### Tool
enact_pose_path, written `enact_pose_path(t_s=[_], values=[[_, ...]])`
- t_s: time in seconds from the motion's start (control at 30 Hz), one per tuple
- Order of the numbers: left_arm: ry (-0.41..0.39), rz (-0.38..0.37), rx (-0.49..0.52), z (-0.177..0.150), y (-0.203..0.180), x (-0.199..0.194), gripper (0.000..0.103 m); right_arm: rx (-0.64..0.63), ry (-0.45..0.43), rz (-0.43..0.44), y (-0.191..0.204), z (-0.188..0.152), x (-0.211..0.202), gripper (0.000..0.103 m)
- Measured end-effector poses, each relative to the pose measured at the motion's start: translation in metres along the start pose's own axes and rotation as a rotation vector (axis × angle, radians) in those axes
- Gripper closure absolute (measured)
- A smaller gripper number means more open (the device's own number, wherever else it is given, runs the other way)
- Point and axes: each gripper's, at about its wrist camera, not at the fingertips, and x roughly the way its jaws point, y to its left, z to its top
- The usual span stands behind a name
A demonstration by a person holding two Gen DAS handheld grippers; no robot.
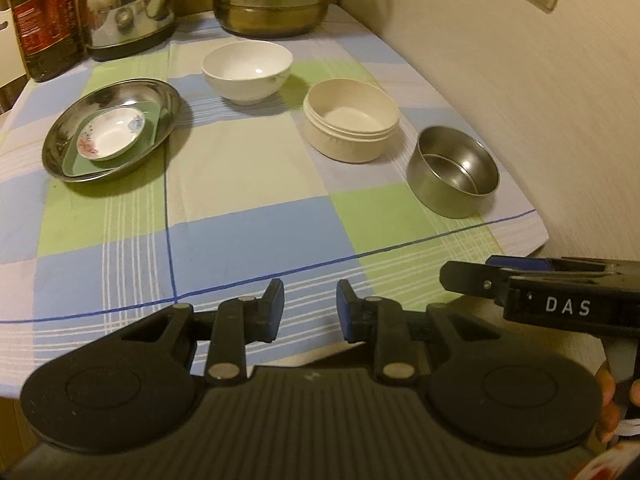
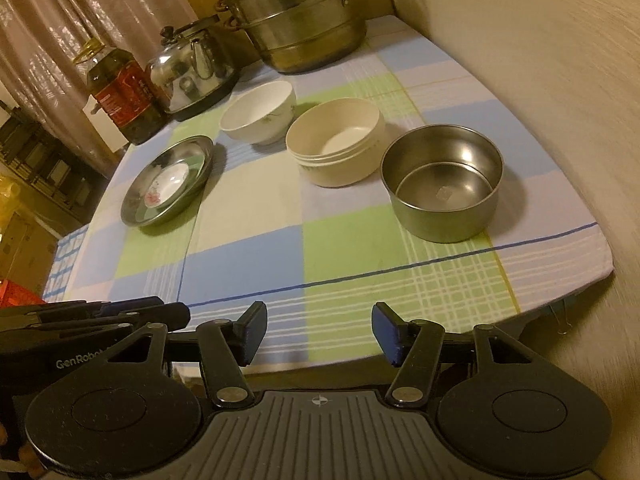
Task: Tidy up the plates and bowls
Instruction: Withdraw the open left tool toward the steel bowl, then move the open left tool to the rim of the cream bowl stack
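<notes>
Bench (image 1: pixel 248 200): 3 bowls in a row, white porcelain bowl (image 1: pixel 247 70), cream plastic bowl (image 1: pixel 351 120), steel bowl (image 1: pixel 453 172). Floral saucer (image 1: pixel 111 138) lay on green plate (image 1: pixel 154 120) inside steel plate (image 1: pixel 108 100). Left hand-held gripper (image 1: pixel 310 312) and right hand-held gripper (image 2: pixel 318 330) stood parted, empty.

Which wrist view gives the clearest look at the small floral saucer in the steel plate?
The left wrist view: the floral saucer faces the camera, its painted rim plain, resting on a green dish inside the steel plate. In the right wrist view the saucer is farther off, foreshortened, with less of the pattern showing.
</notes>
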Motion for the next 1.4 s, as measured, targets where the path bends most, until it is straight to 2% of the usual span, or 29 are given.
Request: enact_pose_path(t_s=[0.47, 0.7, 0.97, 1.13, 1.4], values=[[0.01, -0.061, 0.079, 0.043, 0.016, 0.03, 0.078, 0.061, -0.02, -0.052, 0.01, 0.024, 0.025, 0.045], [0.001, -0.134, 0.095, 0.073, 0.025, 0.052, 0.077, 0.143, -0.067, -0.092, 0.008, 0.045, 0.038, 0.045], [-0.041, -0.172, 0.131, 0.11, 0.032, 0.077, 0.077, 0.235, -0.13, -0.121, 0.004, 0.07, 0.056, 0.045], [-0.059, -0.18, 0.149, 0.134, 0.035, 0.095, 0.077, 0.233, -0.176, -0.148, 0.004, 0.085, 0.068, 0.045], [-0.044, -0.177, 0.172, 0.163, 0.037, 0.126, 0.078, 0.25, -0.2, -0.178, 0.003, 0.106, 0.095, 0.045]])
